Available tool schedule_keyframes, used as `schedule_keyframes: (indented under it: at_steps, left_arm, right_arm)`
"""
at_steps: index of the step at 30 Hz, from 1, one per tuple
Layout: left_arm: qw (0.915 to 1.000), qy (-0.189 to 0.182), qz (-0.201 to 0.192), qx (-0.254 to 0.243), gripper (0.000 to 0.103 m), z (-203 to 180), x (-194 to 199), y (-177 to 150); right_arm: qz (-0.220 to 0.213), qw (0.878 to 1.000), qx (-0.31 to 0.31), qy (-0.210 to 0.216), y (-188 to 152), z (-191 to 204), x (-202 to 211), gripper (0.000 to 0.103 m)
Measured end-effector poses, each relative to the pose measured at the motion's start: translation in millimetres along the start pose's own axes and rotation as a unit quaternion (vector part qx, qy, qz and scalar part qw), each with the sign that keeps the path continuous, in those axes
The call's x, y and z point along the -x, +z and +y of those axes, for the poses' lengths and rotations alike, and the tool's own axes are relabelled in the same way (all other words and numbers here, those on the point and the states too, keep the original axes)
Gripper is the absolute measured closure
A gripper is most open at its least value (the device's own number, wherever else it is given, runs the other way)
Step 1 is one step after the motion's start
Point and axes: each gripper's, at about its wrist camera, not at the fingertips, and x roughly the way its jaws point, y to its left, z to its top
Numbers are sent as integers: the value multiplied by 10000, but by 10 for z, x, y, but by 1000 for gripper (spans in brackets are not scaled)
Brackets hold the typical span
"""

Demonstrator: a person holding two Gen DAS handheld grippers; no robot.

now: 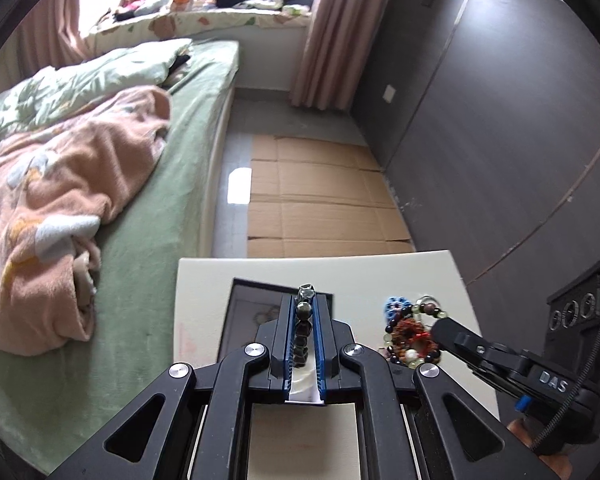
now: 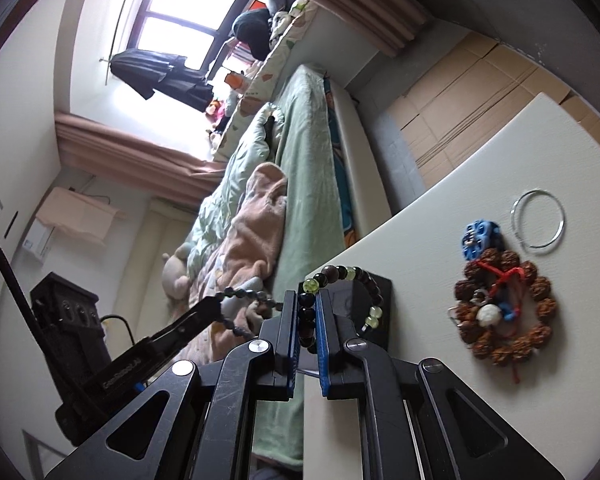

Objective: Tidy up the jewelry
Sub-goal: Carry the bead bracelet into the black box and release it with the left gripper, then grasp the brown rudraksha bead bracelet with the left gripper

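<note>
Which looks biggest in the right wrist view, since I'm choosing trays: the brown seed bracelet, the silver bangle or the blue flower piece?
1. Brown seed bracelet, clearly the largest loop.
2. Silver bangle, a smaller ring, though it lies farther from the camera.
3. Blue flower piece, smallest.

Matching black grippers on both hands

Left gripper (image 1: 305, 312) and right gripper (image 2: 309, 312): black linkage arms, silver screws, blue pads (image 1: 289, 340) (white lettering on the side), plus a black cable (image 1: 572, 396).
</note>
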Motion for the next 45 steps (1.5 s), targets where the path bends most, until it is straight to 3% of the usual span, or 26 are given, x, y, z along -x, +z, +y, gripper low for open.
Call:
schedule_keyframes:
  at_steps: [5,10,12,19,21,22,23,36,45]
  left_arm:
    - [9977,52,470,485,87,288,-228,-21]
    - [9973,168,306,640,53,470,-189,-77]
    - [9973,165,218,687,49,541,-146,-100]
    - [9962,238,192,820,49,739,-89,-152]
    - [9957,220,203,873,49,764,-82,-168]
    - [9957,201,209,882,49,766,-79,-173]
    - [9957,183,215,885,49,763,-74,-179]
    - [9983,-69,320,492,49,302,-173,-237]
    - [9987,-261,411,125,49,-179,-333,-280]
  right_arm:
    - [217,9997,95,-27,-28,68,-246,93]
    - [429,9989,163,-106,-78,116,-475,93]
    - [476,9986,200,-129,-103,150,-530,93]
    - [678,9971,285,-176,-107,204,-694,90]
    - [878,9958,168,-180,-88,147,-787,70]
    - [915,9954,111,-266,-91,118,-805,49]
    - [885,9954,49,-375,-86,77,-789,45]
    - [294,9965,-235,-747,146,-284,68,44]
    - [275,9928,-408,-1088,161,-549,461,44]
